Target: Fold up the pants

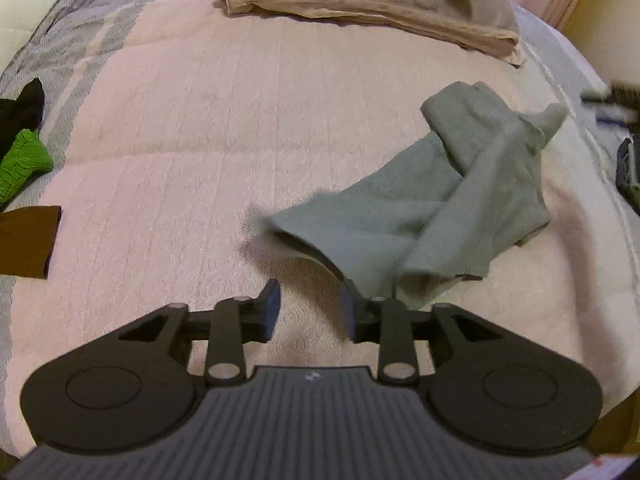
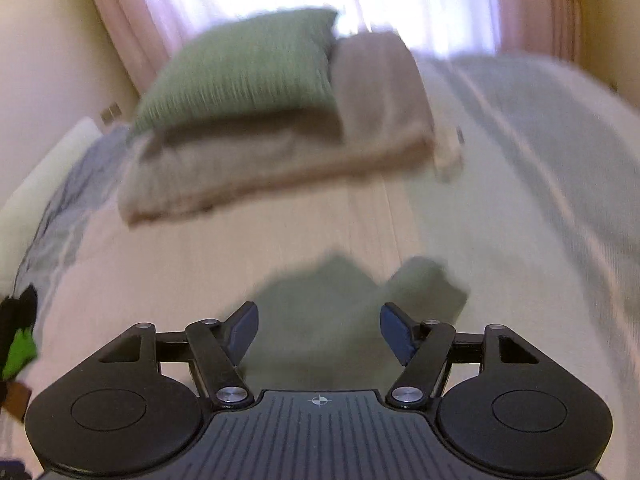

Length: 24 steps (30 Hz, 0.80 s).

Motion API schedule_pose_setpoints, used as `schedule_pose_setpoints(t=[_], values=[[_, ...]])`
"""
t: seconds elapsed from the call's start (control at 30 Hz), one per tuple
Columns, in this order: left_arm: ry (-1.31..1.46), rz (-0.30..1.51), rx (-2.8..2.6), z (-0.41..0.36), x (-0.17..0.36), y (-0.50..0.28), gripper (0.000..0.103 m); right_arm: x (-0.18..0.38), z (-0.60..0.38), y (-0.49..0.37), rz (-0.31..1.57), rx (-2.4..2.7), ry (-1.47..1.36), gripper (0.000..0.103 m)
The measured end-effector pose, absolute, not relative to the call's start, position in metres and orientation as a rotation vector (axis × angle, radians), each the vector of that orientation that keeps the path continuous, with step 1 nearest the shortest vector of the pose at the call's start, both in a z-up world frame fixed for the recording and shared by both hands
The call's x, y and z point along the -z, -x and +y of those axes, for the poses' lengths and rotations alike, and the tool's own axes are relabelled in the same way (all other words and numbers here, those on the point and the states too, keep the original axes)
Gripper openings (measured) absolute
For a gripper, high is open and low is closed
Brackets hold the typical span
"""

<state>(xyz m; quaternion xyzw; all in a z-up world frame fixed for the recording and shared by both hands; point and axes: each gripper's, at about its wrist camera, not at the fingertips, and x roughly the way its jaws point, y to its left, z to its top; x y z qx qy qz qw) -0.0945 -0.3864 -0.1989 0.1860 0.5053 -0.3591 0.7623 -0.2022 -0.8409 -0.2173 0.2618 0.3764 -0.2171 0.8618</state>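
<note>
The pants (image 1: 420, 208) are grey-green and lie crumpled on the bed (image 1: 180, 140), right of centre in the left wrist view, with one leg folded loosely over the other and a hem edge lifted off the cover near the camera. In the right wrist view the same pants (image 2: 320, 320) show as a blurred grey-green heap just beyond the fingers.

The left tongs (image 1: 310, 308) hang over the bed at the near end of the pants. Their jaws stand partly apart with bare cover between them; the lifted pants hem lies over the tip of the right-hand finger, and whether it touches cannot be told. Nothing is pinched.

The right tongs (image 2: 319, 330) are spread wide above the pants, with cloth seen in the gap but below the blue pads (image 2: 242, 332), not gripped. This view is smeared by motion.

The bed has a pale pink quilted cover with grey-striped edges. At its far end lies a folded beige blanket (image 1: 360, 4), and a green pillow (image 2: 244, 68) rests on top of it. At the left edge of the bed are a bright green knit (image 1: 22, 160), a black garment (image 1: 24, 104) just behind it, and a brown cloth (image 1: 28, 240) nearer the camera. Pink curtains (image 2: 132, 20) hang at a bright window beyond the pillow.
</note>
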Motion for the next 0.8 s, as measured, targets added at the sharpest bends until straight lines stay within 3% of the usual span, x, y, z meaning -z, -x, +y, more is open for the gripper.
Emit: schedule_pose_setpoints(t=[0.03, 0.13, 0.4, 0.53, 0.57, 0.6, 0.63, 0.7, 0.8], values=[[-0.412, 1.089, 0.786, -0.391, 0.2, 0.092, 0.043, 0.228, -0.835, 0.21, 0.818, 0.448, -0.585, 0.065], [-0.471, 1.034, 0.812, -0.415, 0.21, 0.073, 0.06, 0.254, -0.808, 0.219, 0.869, 0.418, -0.652, 0.066], [-0.529, 1.11, 0.936, -0.452, 0.271, -0.002, 0.062, 0.283, -0.727, 0.171, 0.835, 0.28, -0.74, 0.073], [-0.518, 1.277, 1.044, -0.46, 0.318, -0.025, 0.057, 0.328, -0.723, 0.156, 0.863, 0.236, -0.814, 0.074], [-0.541, 1.296, 1.066, -0.46, 0.326, -0.024, 0.055, 0.335, -0.724, 0.157, 0.856, 0.223, -0.86, 0.06], [-0.563, 1.281, 1.081, -0.458, 0.329, -0.021, 0.044, 0.337, -0.726, 0.159, 0.848, 0.22, -0.894, 0.043], [-0.582, 1.26, 1.092, -0.456, 0.328, -0.018, 0.029, 0.335, -0.725, 0.165, 0.84, 0.228, -0.904, 0.009], [-0.549, 1.257, 1.104, -0.448, 0.318, -0.015, 0.005, 0.322, -0.724, 0.179, 0.812, 0.231, -0.925, 0.004], [-0.506, 1.206, 1.129, -0.436, 0.281, -0.002, 0.002, 0.283, -0.722, 0.216, 0.806, 0.269, -0.903, 0.002]])
